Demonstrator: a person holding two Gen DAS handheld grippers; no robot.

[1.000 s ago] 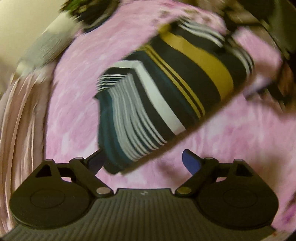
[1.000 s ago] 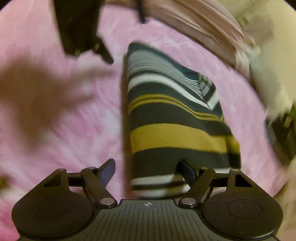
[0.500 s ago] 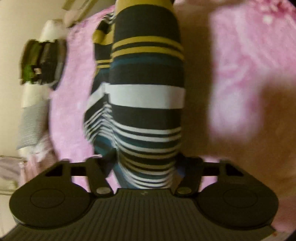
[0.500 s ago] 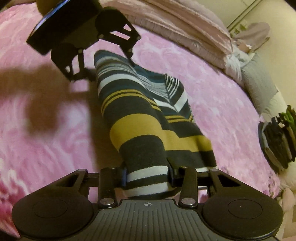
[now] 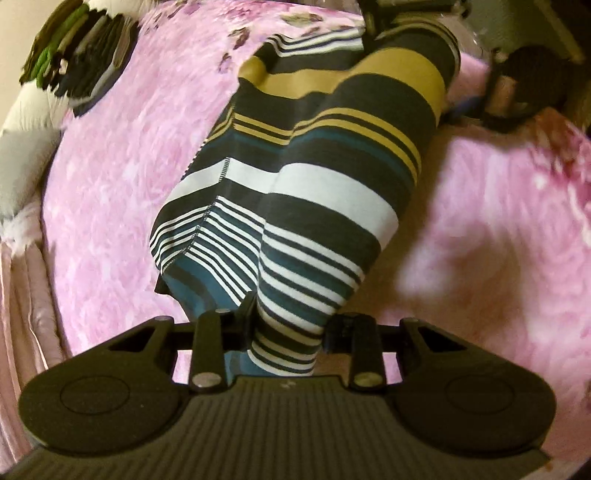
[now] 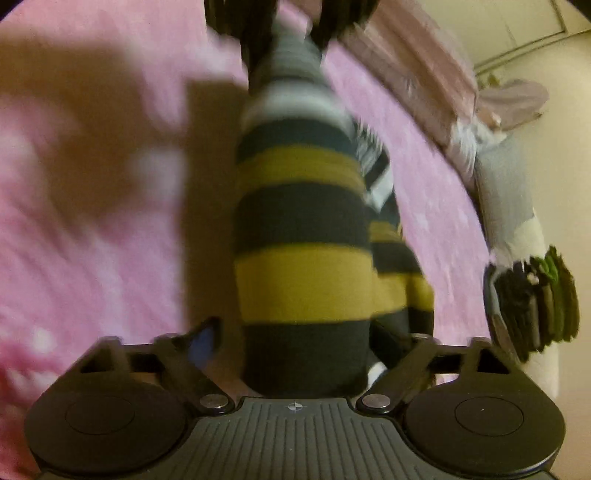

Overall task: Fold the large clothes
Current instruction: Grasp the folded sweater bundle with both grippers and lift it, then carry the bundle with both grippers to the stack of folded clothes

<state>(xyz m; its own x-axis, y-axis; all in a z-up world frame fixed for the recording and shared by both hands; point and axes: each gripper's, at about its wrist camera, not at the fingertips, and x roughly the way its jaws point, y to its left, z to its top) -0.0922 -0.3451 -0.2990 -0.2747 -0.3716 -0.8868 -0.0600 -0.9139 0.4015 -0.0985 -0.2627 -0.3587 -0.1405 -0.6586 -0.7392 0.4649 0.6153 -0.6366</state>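
A folded garment (image 5: 325, 184) striped in navy, mustard, white and teal stretches lengthwise over the pink blanket (image 5: 110, 184). My left gripper (image 5: 290, 325) is shut on its thin-striped end, the fabric pinched between both fingers. The mustard and navy end (image 6: 303, 280) lies between the spread fingers of my right gripper (image 6: 299, 343), which is open, with a gap beside the blue pad (image 6: 203, 343). In the blurred right wrist view the left gripper (image 6: 288, 33) shows at the garment's far end. The right gripper (image 5: 417, 55) appears at the top of the left wrist view.
A stack of folded dark and green clothes (image 5: 81, 55) (image 6: 535, 295) sits at the blanket's edge beside grey and white pillows (image 5: 22, 147). A bunched pale pink quilt (image 5: 22, 314) (image 6: 417, 74) borders the bed. Pink blanket (image 6: 92, 240) lies on both sides of the garment.
Both grippers closed on the garment's ends and raised it. Since half a second ago the right gripper has opened; the left stays shut. Both views have shifted.
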